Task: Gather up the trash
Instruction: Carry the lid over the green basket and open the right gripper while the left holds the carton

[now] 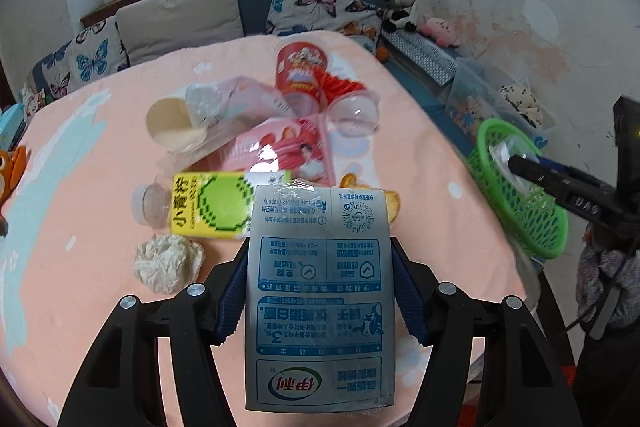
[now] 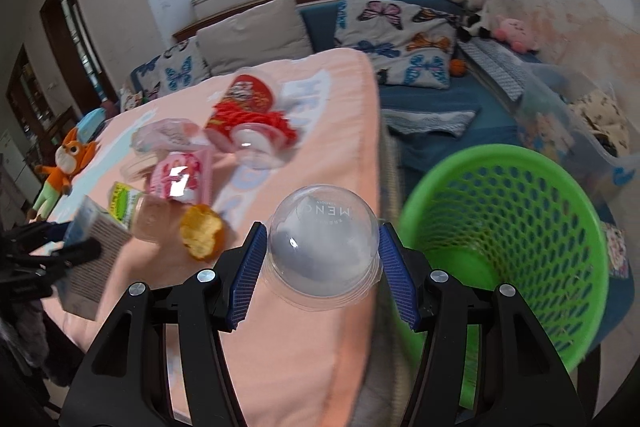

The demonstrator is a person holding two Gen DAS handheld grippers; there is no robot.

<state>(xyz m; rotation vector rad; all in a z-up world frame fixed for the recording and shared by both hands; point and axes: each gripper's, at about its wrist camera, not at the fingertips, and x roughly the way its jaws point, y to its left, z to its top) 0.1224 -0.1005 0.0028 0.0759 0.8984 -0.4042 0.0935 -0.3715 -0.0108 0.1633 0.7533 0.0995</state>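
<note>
My left gripper (image 1: 320, 259) is shut on a grey-blue milk carton (image 1: 320, 291) and holds it above the pink tablecloth (image 1: 100, 267). My right gripper (image 2: 322, 247) is shut on a clear plastic dome lid (image 2: 322, 255), held at the table's right edge beside the green mesh basket (image 2: 520, 227). In the left wrist view the right gripper (image 1: 516, 163) holds the lid over the basket (image 1: 520, 195). Trash on the table: a yellow-green drink box (image 1: 212, 205), a crumpled tissue (image 1: 166, 263), a pink packet (image 1: 288, 147), a red snack tub (image 1: 304, 67), clear cups (image 1: 352, 111) and a bitten orange-yellow food scrap (image 2: 202, 233).
A sofa with butterfly cushions (image 1: 320, 7) runs behind the table. Plush toys (image 1: 412, 3) sit at its right end. An orange fox plush (image 2: 66, 163) lies at the table's left edge. A clear storage box (image 2: 580, 115) stands behind the basket.
</note>
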